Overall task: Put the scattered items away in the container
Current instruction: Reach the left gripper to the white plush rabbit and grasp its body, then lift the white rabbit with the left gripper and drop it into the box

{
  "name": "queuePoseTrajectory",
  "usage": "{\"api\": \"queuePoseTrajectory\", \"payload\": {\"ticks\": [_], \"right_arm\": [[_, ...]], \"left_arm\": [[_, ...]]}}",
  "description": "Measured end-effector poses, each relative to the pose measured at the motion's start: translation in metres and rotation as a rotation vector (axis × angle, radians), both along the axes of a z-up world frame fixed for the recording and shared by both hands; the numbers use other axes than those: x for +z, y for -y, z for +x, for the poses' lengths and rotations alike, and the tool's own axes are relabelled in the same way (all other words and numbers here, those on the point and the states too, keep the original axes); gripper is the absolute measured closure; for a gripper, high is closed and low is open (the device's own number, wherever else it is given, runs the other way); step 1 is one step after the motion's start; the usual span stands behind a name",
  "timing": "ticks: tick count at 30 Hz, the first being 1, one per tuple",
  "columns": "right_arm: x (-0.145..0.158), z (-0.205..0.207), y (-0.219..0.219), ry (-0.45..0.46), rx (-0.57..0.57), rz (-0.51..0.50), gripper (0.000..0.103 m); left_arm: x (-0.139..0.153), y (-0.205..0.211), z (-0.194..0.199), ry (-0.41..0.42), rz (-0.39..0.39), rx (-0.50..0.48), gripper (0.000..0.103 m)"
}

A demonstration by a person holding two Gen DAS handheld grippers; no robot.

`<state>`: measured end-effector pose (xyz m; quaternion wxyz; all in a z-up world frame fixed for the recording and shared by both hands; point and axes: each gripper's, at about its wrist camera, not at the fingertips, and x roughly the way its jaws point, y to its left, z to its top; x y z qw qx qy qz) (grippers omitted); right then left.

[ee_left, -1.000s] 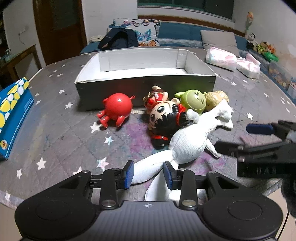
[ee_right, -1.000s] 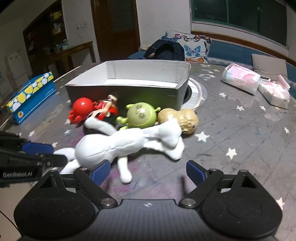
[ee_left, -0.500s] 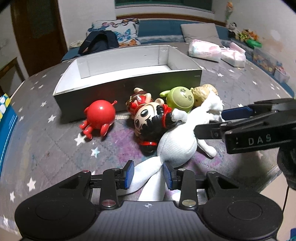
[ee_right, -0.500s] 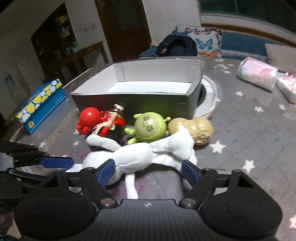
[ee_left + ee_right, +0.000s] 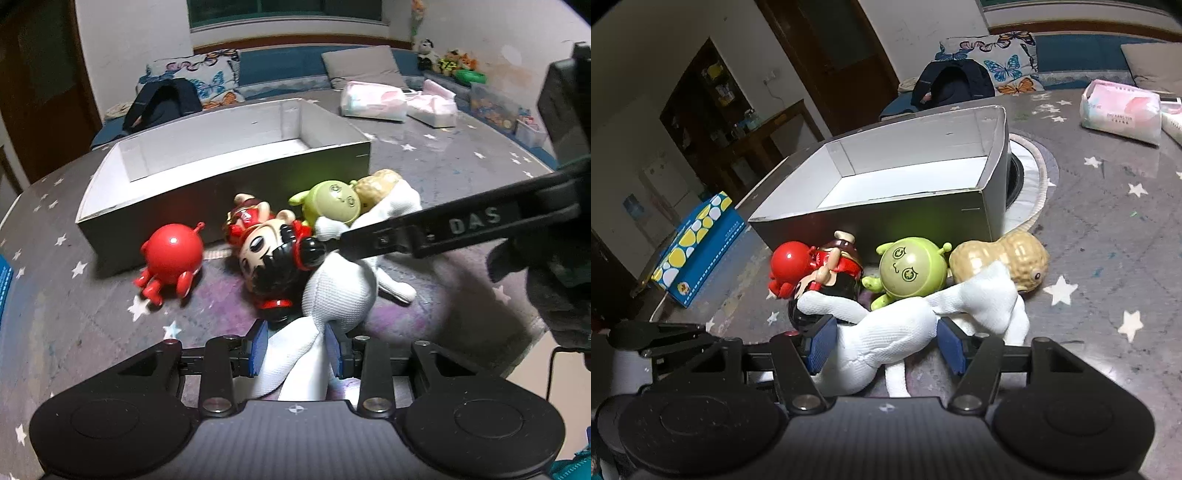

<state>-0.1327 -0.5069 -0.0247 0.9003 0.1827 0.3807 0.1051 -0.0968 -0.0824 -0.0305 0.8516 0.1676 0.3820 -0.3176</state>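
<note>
A white cloth doll lies on the star-patterned table in front of an open grey box. My left gripper is shut on the doll's lower end. My right gripper stands around the doll's body, jaws partly closed and touching it; its arm crosses the left wrist view. Behind the doll lie a red round toy, a big-headed figure in red and black, a green round toy and a peanut toy.
A blue tissue box sits at the table's left edge. Pink tissue packs lie at the far right. A round white mat lies beside the box. The table's near edge is close on the right.
My right gripper has moved in over the white doll and narrowed its jaws around the body. My left gripper has kept its hold on the doll and shifted slightly closer to the toys.
</note>
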Motion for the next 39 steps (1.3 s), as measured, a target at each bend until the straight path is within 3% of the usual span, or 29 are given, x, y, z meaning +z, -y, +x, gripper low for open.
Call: {"api": "queuePoseTrajectory", "payload": {"ticks": [4, 7, 10, 14, 19, 22, 30, 34, 39], "right_arm": [[-0.001, 0.000, 0.002, -0.005, 0.001, 0.022, 0.053], [-0.001, -0.001, 0.003, -0.009, -0.008, 0.034, 0.053], [-0.004, -0.001, 0.004, -0.015, -0.027, 0.055, 0.053], [-0.007, -0.002, 0.006, -0.018, -0.046, 0.090, 0.053], [-0.004, -0.009, 0.007, -0.005, -0.061, 0.105, 0.067], [0.001, -0.014, 0.008, 0.006, -0.068, 0.104, 0.070], [0.038, -0.019, 0.006, 0.105, -0.074, 0.068, 0.072], [0.066, -0.003, 0.008, 0.173, -0.078, 0.048, 0.073], [0.087, 0.036, 0.011, 0.220, -0.088, 0.027, 0.074]], "left_arm": [[-0.004, 0.001, 0.003, -0.034, -0.024, -0.040, 0.067], [-0.011, 0.002, 0.007, -0.076, -0.037, -0.043, 0.071], [-0.012, 0.005, 0.001, -0.049, -0.030, -0.061, 0.079], [-0.012, 0.008, -0.006, -0.008, -0.024, -0.080, 0.083], [-0.010, 0.008, -0.013, 0.016, -0.037, -0.093, 0.086], [-0.004, 0.006, -0.017, 0.029, -0.059, -0.107, 0.086], [0.028, 0.005, -0.018, 0.104, -0.125, -0.104, 0.086], [0.049, 0.008, 0.003, 0.126, -0.175, -0.083, 0.086], [0.068, 0.020, 0.041, 0.164, -0.179, -0.043, 0.086]]}}
